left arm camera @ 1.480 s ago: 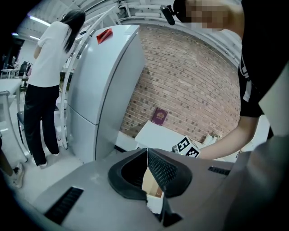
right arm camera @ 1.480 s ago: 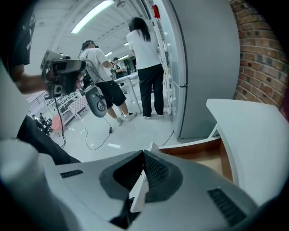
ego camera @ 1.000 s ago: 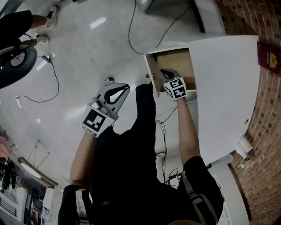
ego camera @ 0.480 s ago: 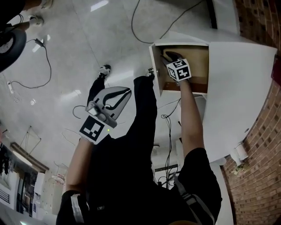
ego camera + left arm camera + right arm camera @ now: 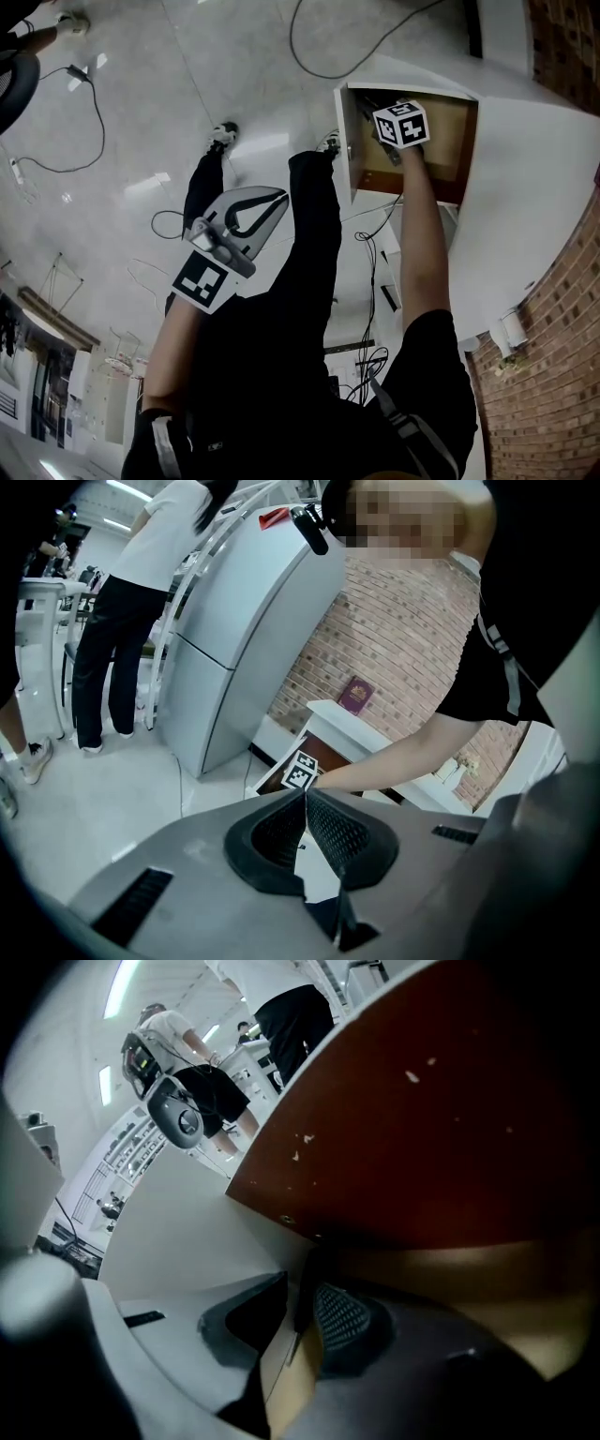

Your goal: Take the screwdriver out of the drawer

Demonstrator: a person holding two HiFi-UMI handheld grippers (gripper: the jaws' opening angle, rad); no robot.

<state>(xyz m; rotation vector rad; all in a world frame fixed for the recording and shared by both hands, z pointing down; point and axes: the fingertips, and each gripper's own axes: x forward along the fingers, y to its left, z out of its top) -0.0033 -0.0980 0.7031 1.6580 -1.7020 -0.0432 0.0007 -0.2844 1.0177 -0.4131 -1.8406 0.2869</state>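
The wooden drawer (image 5: 452,141) stands pulled out of a white cabinet (image 5: 525,197). My right gripper (image 5: 302,1299) reaches down into it; in the head view only its marker cube (image 5: 401,124) shows above the drawer. Its jaws are closing. A dark narrow thing (image 5: 304,1274), probably the screwdriver's handle, stands between the pads, and I see no firm press on it. The rest of the screwdriver is hidden. My left gripper (image 5: 279,196) hangs over the floor to the left of the person's legs, shut and empty, its pads (image 5: 328,822) touching at the tips.
Brick wall (image 5: 562,394) runs behind the cabinet. Cables (image 5: 84,122) trail over the tiled floor. In the left gripper view a grey refrigerator (image 5: 234,639) and a standing person (image 5: 122,621) are at the left, and a red booklet (image 5: 355,694) lies on the cabinet top.
My right gripper has sunk from the drawer's front edge down into the drawer. The left gripper has dropped a little and stayed shut.
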